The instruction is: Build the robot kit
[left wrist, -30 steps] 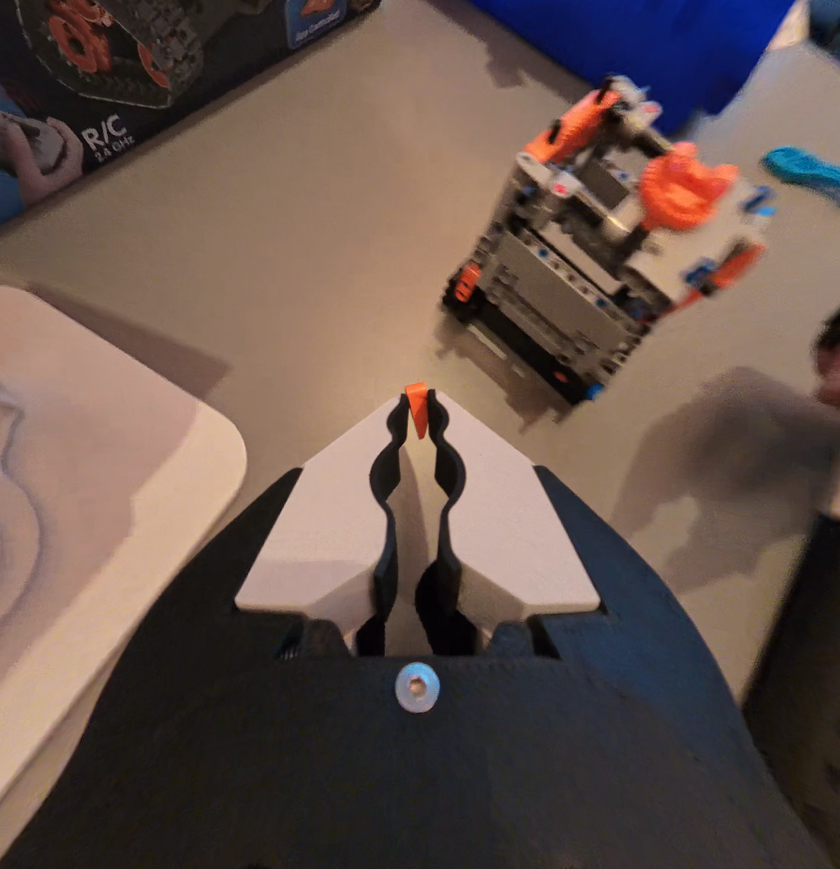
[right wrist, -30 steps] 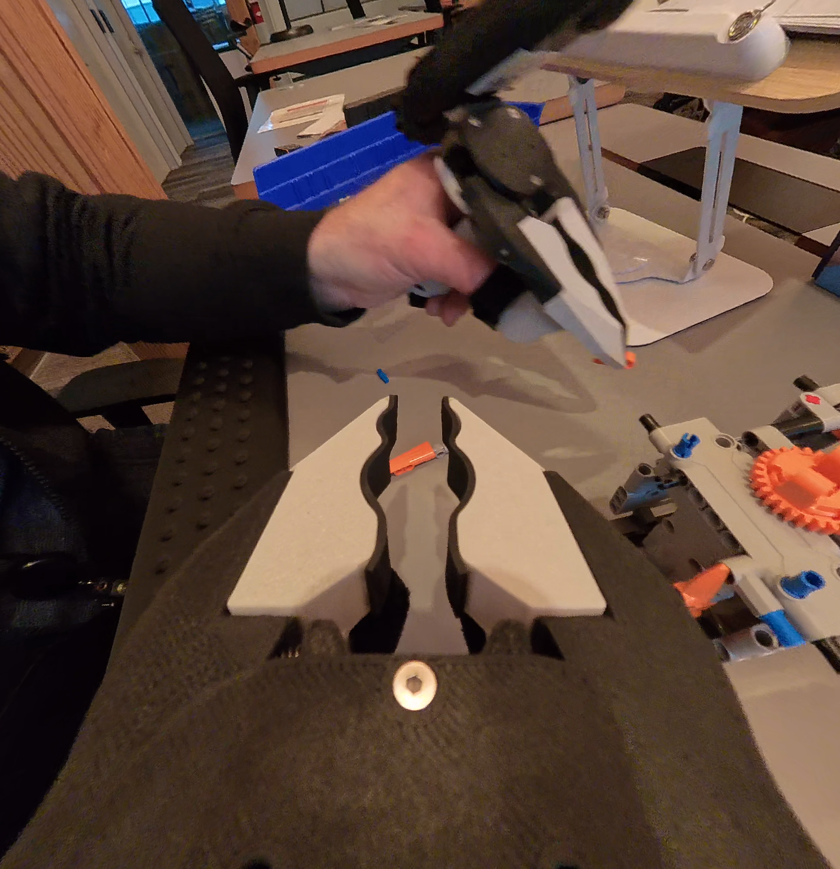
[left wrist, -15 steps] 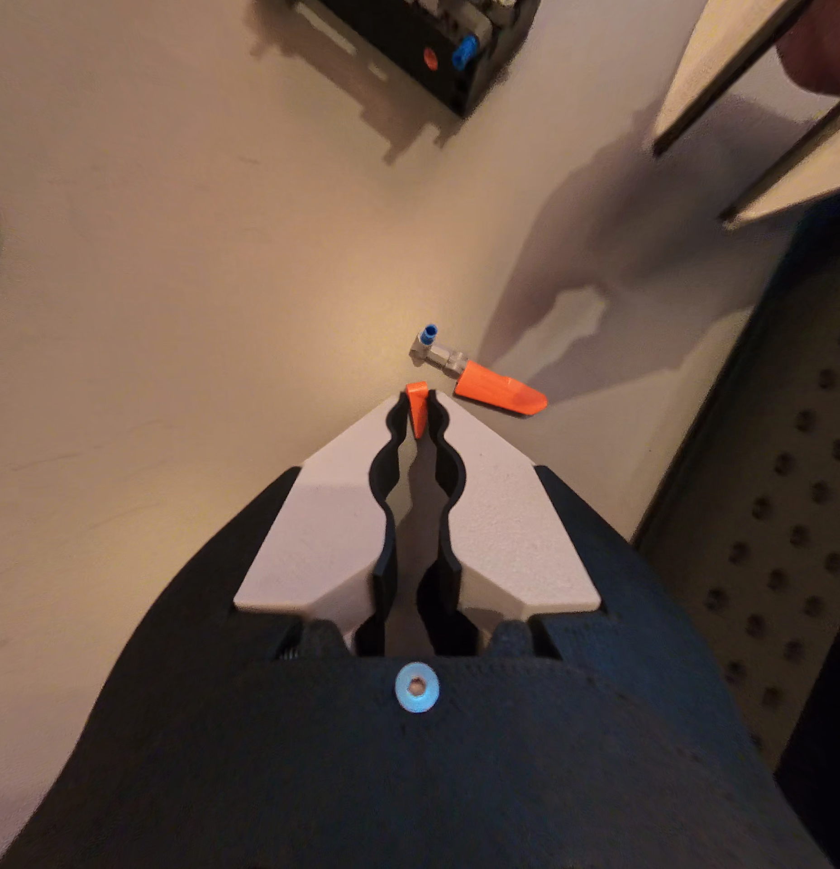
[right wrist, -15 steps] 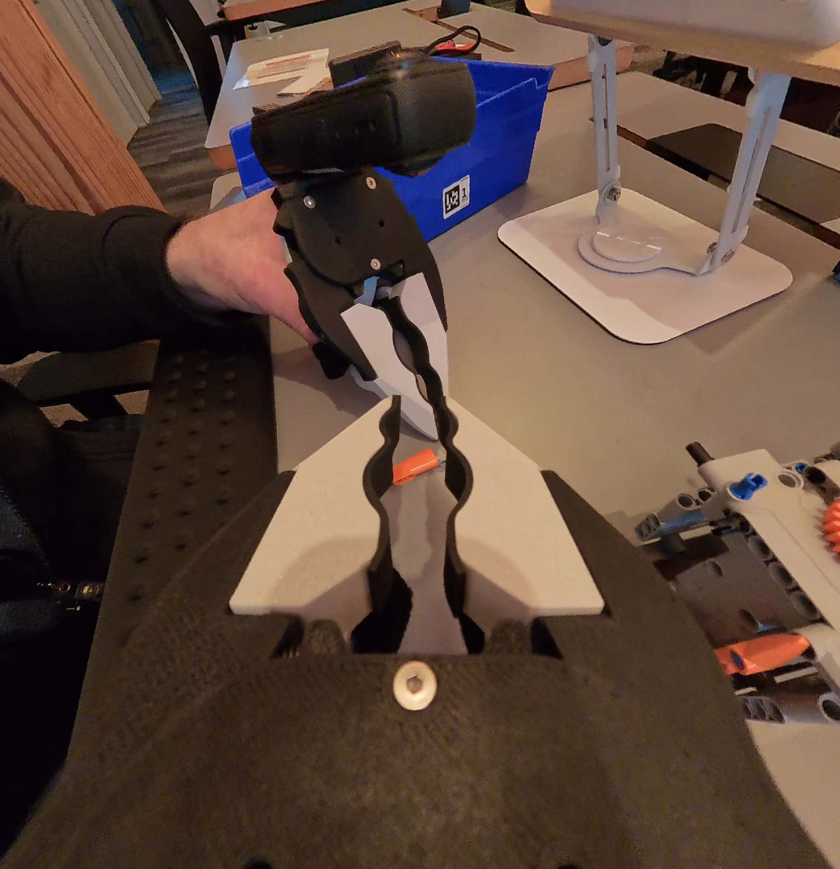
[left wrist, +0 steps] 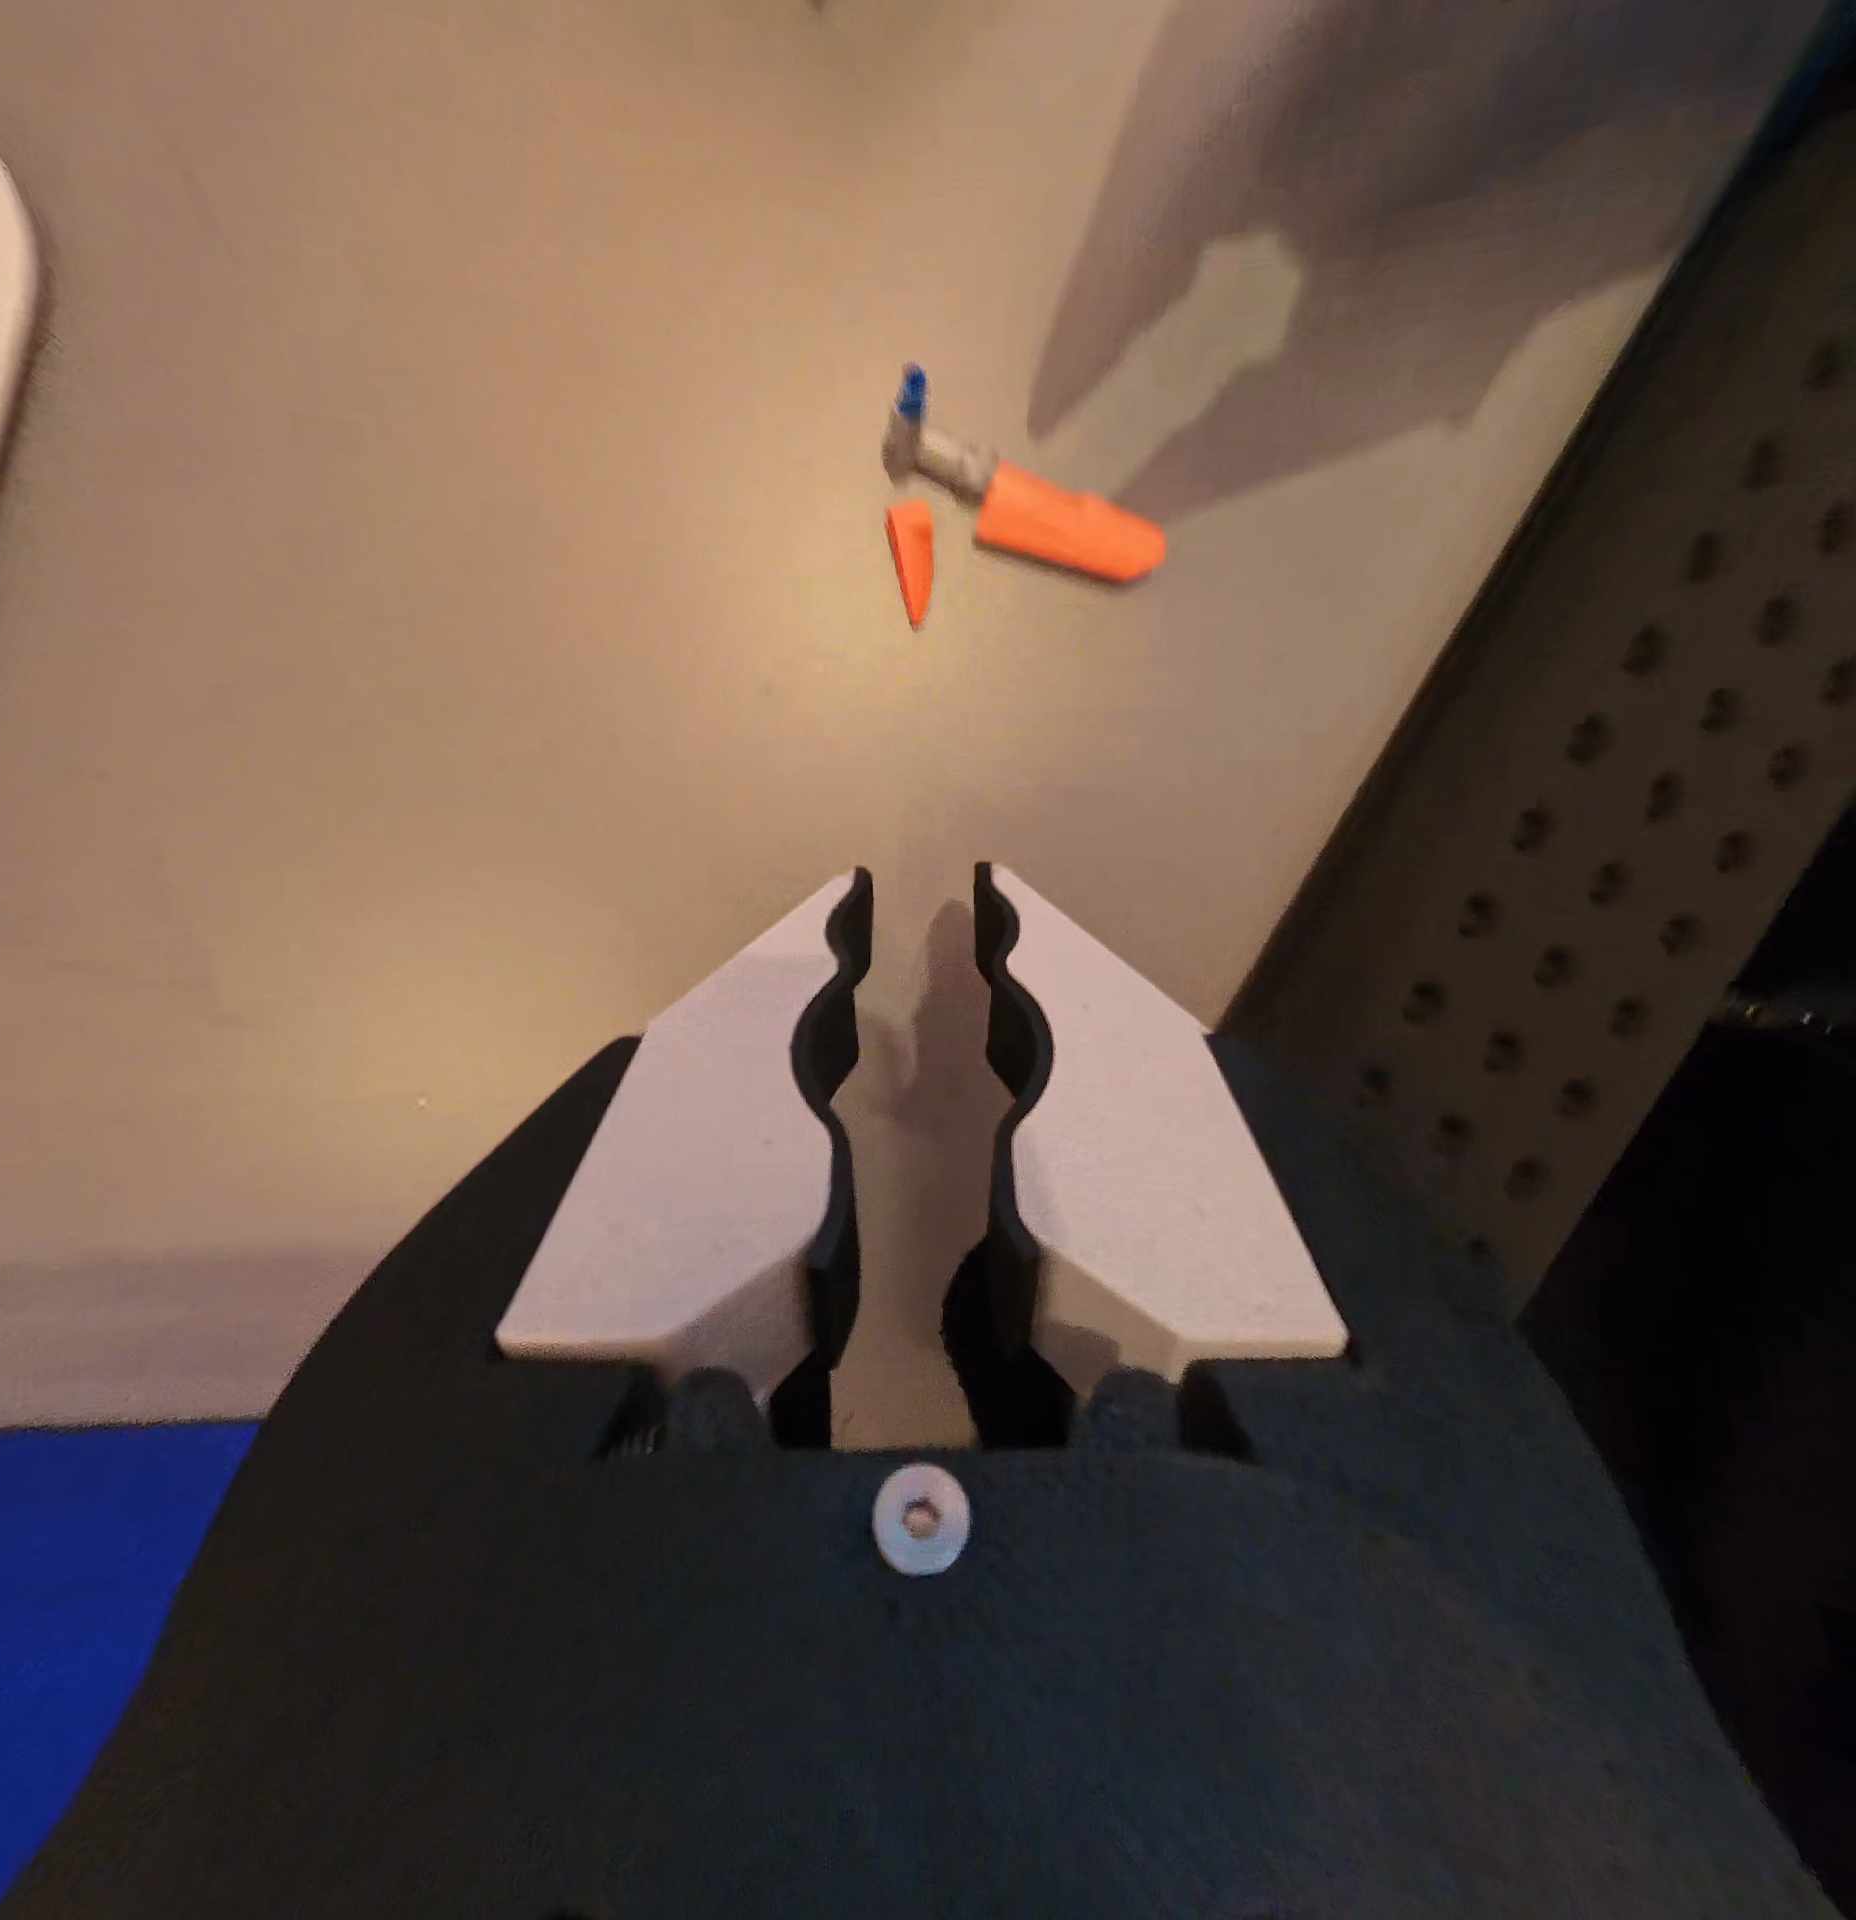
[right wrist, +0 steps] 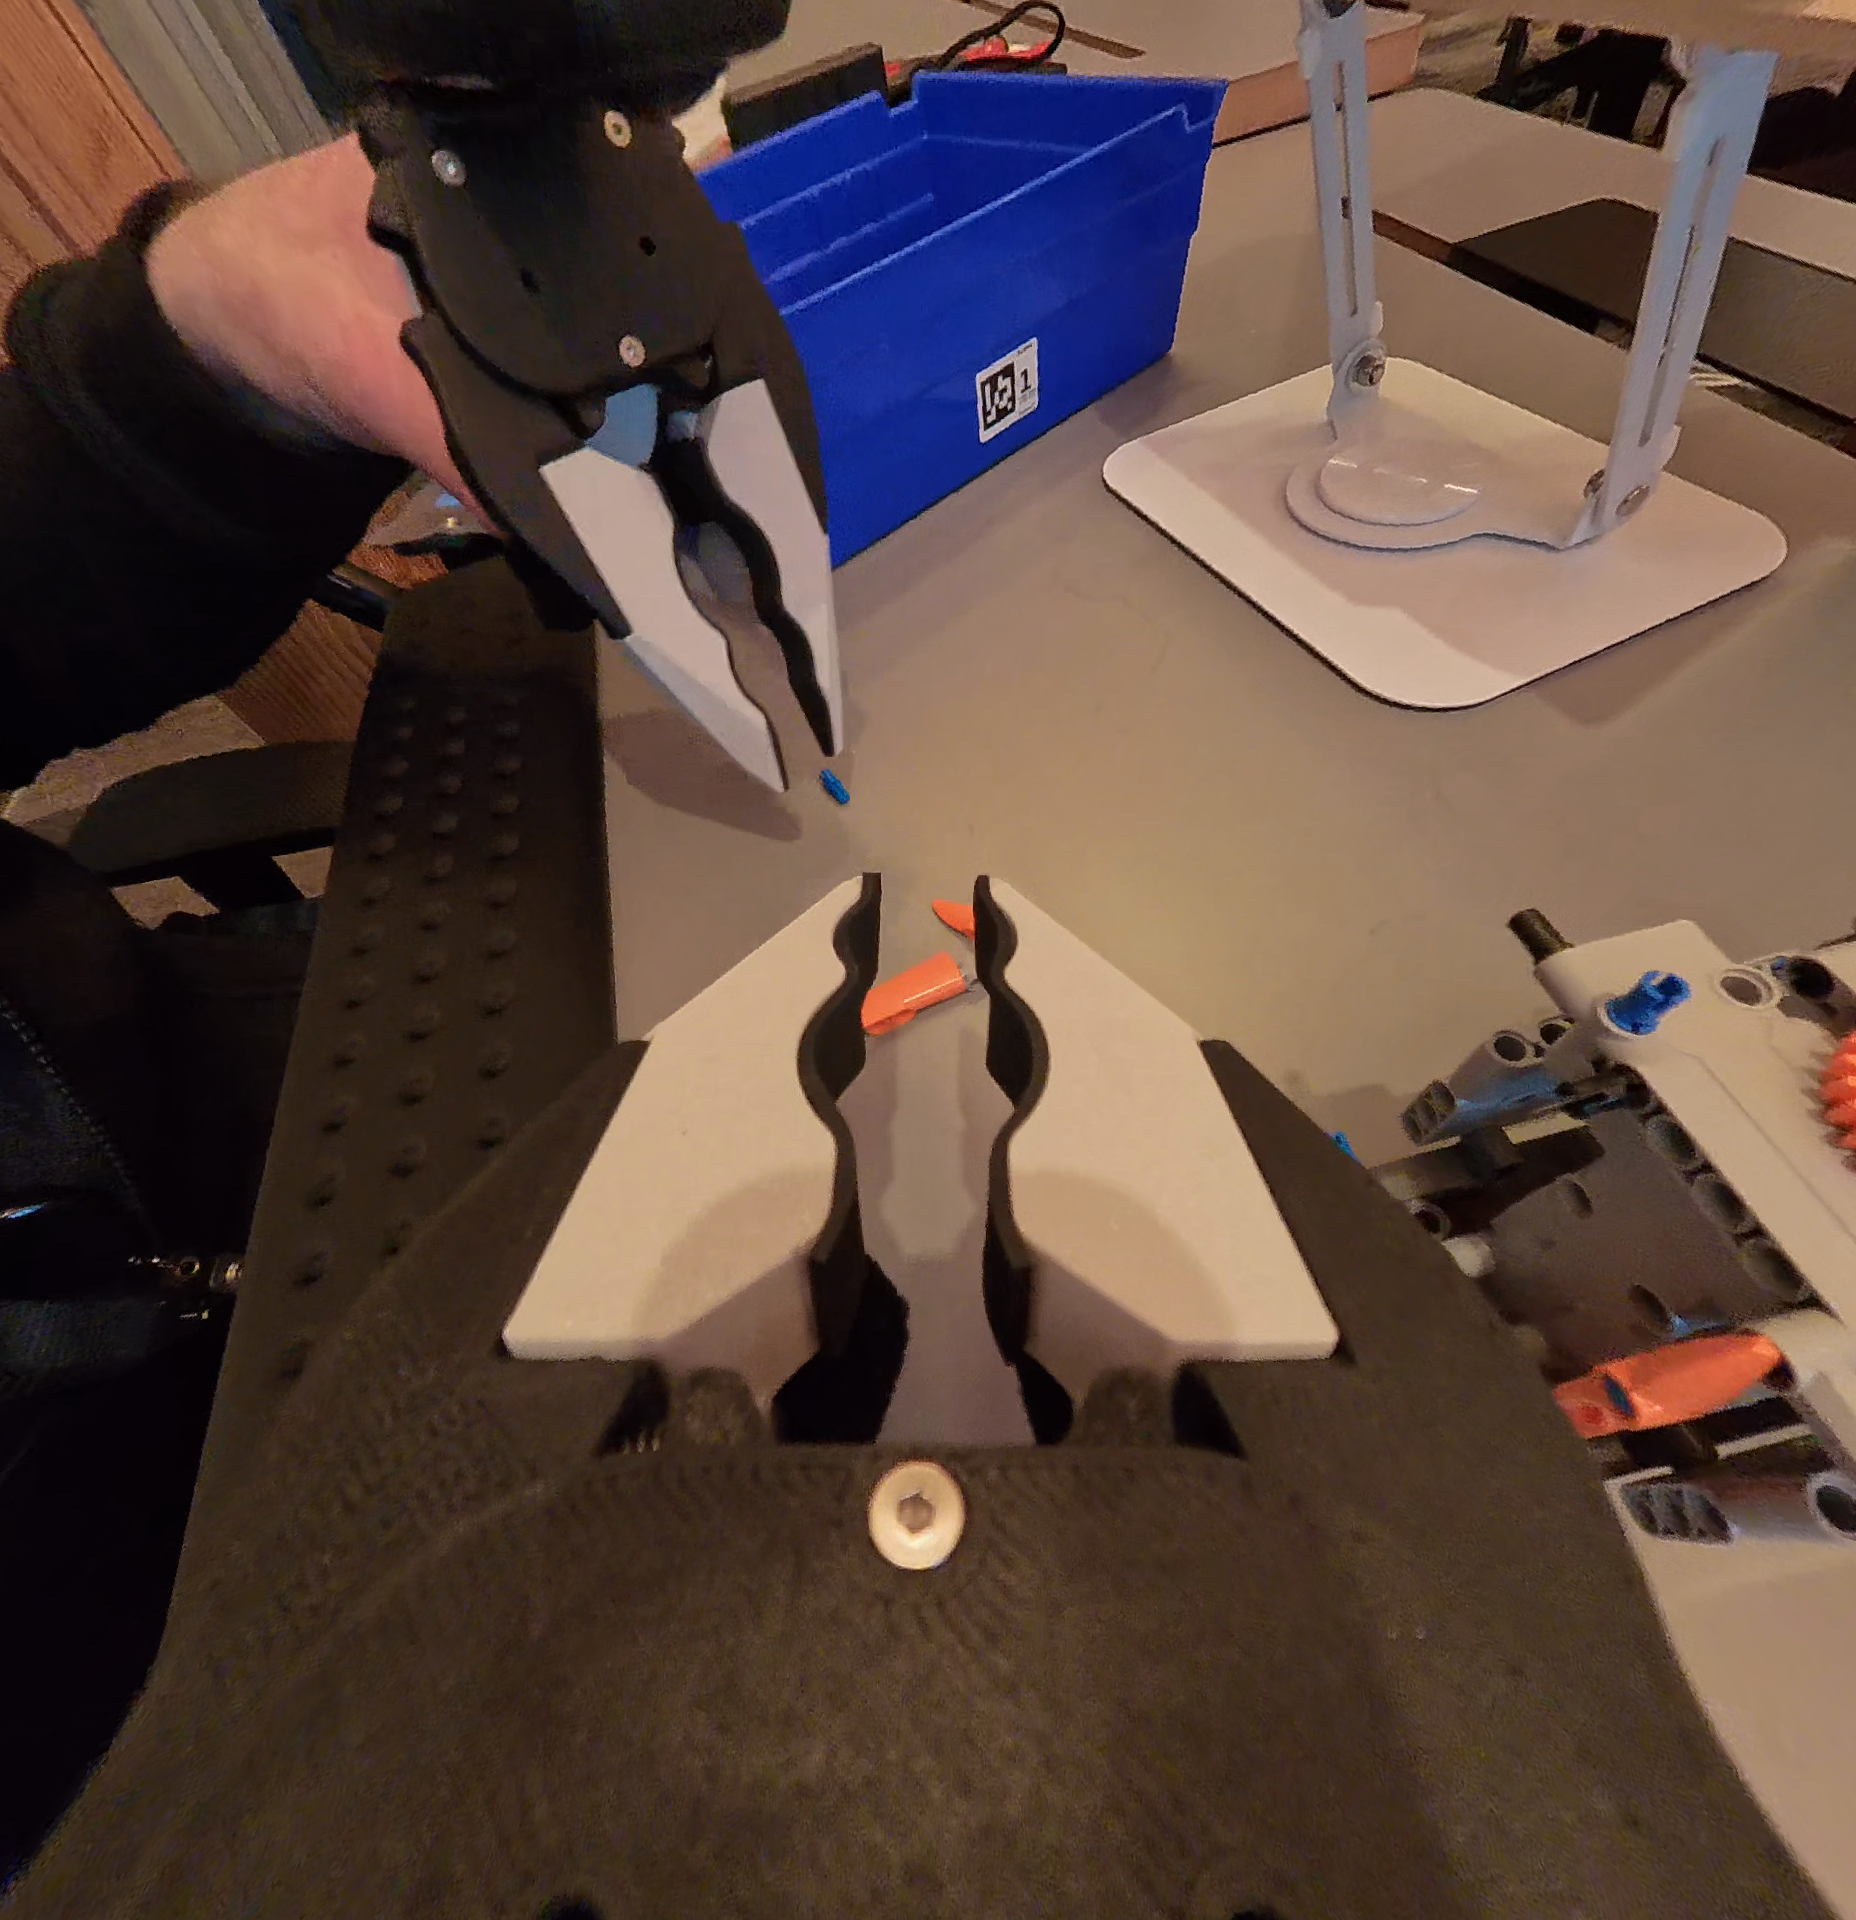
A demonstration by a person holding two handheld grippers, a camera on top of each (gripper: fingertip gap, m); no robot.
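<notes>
My left gripper [left wrist: 922,883], jaws released and empty, hovers above the small orange wedge [left wrist: 911,559] beside the orange-tipped connector [left wrist: 1049,520]; my right gripper [right wrist: 926,891], likewise released, holds nothing.

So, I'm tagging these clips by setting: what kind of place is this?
Probably an office or lab workroom: a grey table with a blue parts bin, a white stand and a half-built brick model.

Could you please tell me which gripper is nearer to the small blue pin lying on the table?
Left. The left gripper hangs with its tips just beside the blue pin, almost touching it. The right gripper sits farther back, over the orange pieces.
</notes>
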